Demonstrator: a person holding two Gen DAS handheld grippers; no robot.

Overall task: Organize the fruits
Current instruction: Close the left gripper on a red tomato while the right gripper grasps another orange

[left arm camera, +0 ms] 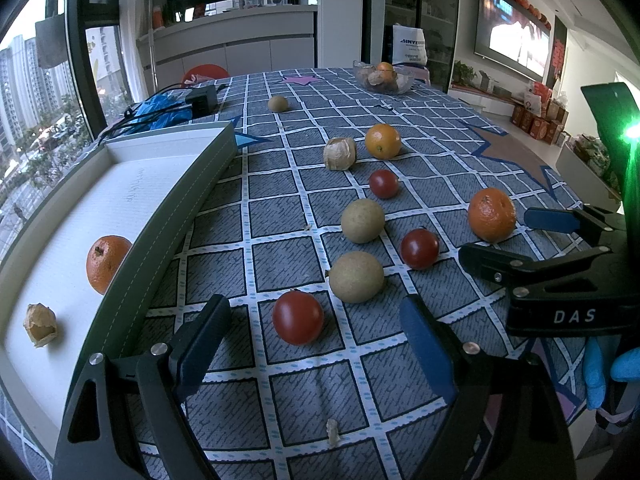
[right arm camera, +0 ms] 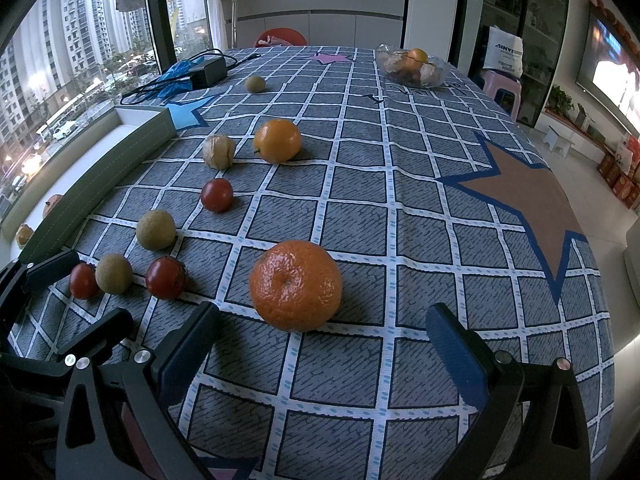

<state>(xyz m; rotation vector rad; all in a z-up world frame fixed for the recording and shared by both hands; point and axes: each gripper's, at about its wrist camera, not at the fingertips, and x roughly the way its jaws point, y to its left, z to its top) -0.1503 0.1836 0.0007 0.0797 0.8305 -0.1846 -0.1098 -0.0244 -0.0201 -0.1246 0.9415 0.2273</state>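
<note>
Both grippers, left [left arm camera: 316,344] and right [right arm camera: 320,344], stood wide open and empty above the checked-cloth bench [right arm camera: 400,240]. The right one's fingers [right arm camera: 456,356] should straddle the dimpled round orange mandarin [right arm camera: 296,285] evenly and close gently, for it would likely bruise or roll.

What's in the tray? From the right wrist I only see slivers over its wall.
Observer: An orange and a husked fruit lie apart on the tray floor.
Operator: Is the left gripper holding anything?
Observer: No. The left gripper is open; the nearest tomato sits between its fingers, untouched.
Operator: Anything closer to it?
Observer: A husk scrap on the cloth, lower between the fingers.
</note>
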